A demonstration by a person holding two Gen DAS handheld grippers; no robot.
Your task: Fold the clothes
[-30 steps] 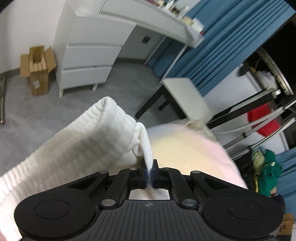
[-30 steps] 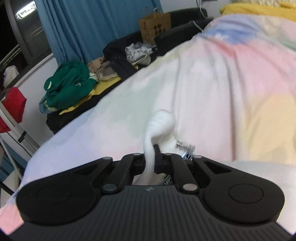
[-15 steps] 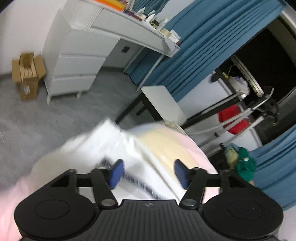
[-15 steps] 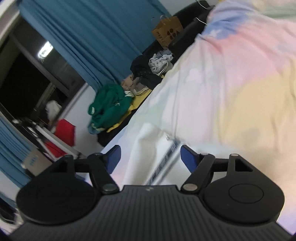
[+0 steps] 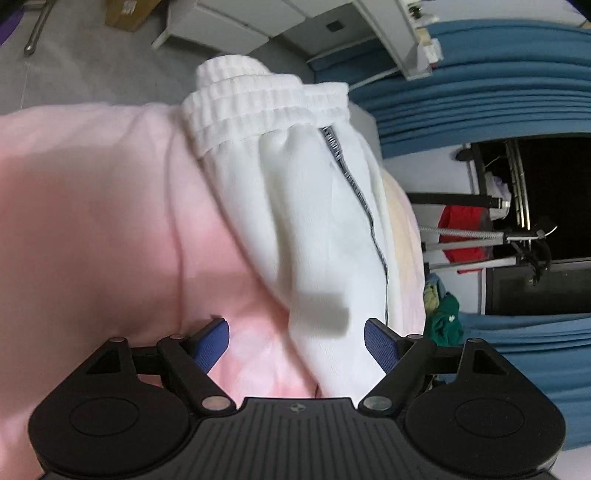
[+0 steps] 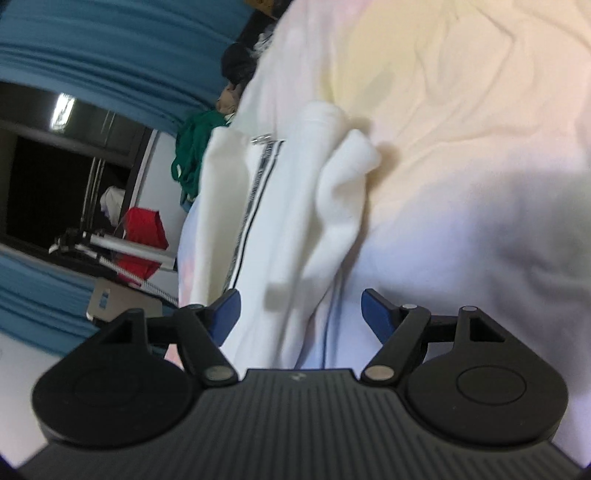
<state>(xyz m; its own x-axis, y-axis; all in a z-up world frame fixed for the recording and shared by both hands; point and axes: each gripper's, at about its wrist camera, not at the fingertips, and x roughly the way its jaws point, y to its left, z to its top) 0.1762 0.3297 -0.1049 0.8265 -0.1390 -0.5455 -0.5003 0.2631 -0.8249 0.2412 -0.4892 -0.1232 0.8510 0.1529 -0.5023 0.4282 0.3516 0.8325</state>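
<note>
A white pair of trousers (image 5: 314,221) with a ribbed elastic waistband (image 5: 258,107) and a dark striped side seam lies folded lengthwise on the pastel bedspread (image 5: 92,221). My left gripper (image 5: 297,343) is open, its blue pads either side of the near end of the cloth, holding nothing. In the right wrist view the same white garment (image 6: 291,206) lies on the bedspread (image 6: 461,110), a zipper pull showing at its far end. My right gripper (image 6: 301,314) is open just above the garment's near end.
A white drawer unit (image 5: 229,22) and a cardboard box (image 5: 125,14) stand on the grey floor beyond the bed. Blue curtains (image 5: 480,74), a clothes rack with a red item (image 5: 465,232) and a green garment pile (image 6: 192,147) lie past the bed edge.
Both grippers were shut on the white garment a second ago. They opened, let it drop onto the bed, and now hover open over it.
</note>
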